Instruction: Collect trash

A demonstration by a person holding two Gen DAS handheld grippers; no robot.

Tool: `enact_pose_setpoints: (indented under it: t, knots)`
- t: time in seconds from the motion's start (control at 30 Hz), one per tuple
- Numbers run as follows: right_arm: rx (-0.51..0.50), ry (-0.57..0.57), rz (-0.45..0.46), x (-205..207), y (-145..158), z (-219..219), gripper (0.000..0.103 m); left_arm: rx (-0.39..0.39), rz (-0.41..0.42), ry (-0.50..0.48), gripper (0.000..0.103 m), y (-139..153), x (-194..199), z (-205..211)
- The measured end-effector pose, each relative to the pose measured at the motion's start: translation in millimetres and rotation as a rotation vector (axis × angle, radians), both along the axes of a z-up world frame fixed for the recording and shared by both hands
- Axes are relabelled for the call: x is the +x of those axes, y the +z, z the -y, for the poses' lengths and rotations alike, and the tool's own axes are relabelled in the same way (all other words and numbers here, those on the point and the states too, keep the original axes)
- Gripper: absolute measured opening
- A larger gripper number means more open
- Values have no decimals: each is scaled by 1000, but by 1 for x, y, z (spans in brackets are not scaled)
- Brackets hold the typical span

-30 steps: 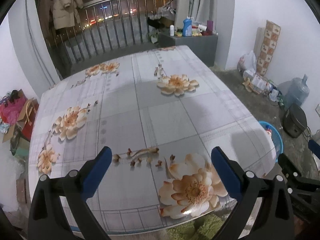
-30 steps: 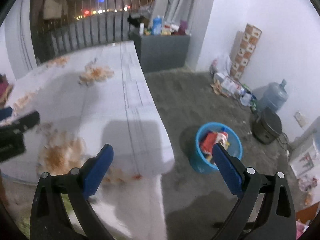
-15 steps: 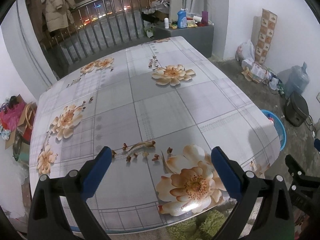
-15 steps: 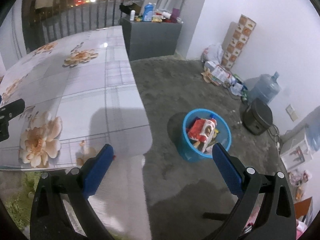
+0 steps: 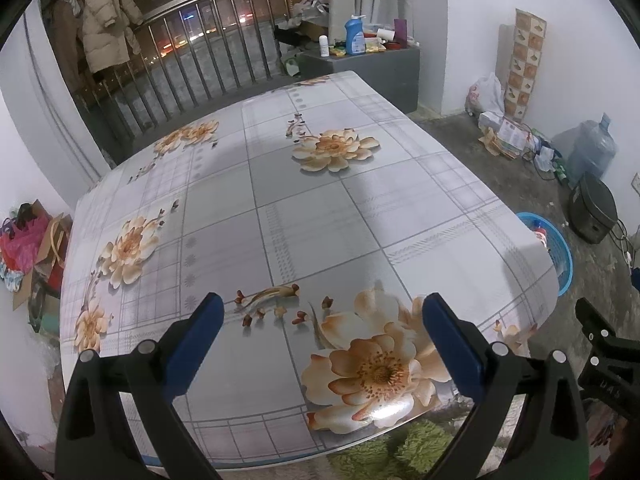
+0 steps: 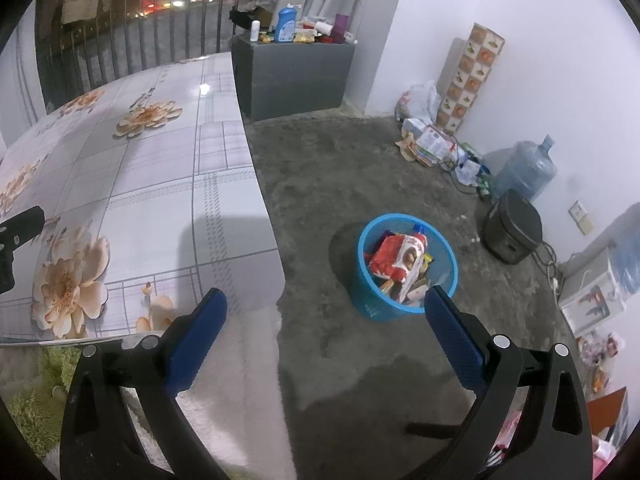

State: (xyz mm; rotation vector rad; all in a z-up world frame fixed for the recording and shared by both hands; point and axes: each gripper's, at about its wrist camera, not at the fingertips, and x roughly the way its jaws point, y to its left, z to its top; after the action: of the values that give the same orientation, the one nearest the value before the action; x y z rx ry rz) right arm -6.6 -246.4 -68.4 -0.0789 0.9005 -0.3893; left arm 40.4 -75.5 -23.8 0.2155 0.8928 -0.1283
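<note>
A blue trash basket [image 6: 404, 304] stands on the floor right of the table, holding a red and white packet [image 6: 396, 258] and other wrappers. It also shows in the left wrist view [image 5: 558, 248], half hidden by the table edge. My left gripper [image 5: 318, 322] is open and empty above the near edge of the floral-cloth table [image 5: 304, 208]. My right gripper [image 6: 324, 318] is open and empty, held off the table's right side, above the floor, with the basket just beyond its right finger. No trash shows on the table.
A grey cabinet [image 6: 294, 74] with bottles stands behind the table. Against the right wall are a water jug [image 6: 524, 170], a black cooker [image 6: 512, 226], bags and papers [image 6: 430, 140]. A green rug [image 5: 404, 446] lies under the near table edge. A railing [image 5: 208, 52] runs behind.
Both grippers have pulled back and risen slightly, so more of the table and floor shows. The right wrist view has swung right and is now sharp. Both stayed open.
</note>
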Motion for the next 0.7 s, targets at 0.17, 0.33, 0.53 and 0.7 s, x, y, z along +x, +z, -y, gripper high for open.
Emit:
enact_pose_setpoints:
  t: [0.17,0.33,0.53,0.7]
  knots:
    - [-3,3,0,0,1,-1,95,-1,-1,1,97,0,0,0]
    - [-7,8,3,1,1,-2,95,-1,-1,-1,97,0,1,0]
    - [-11,12,4,2,2,-3,95,0,0,-1,97,0,0,0]
    - [-11,11,5,1,2,-4,95,1,-1,0,97,0,0,0]
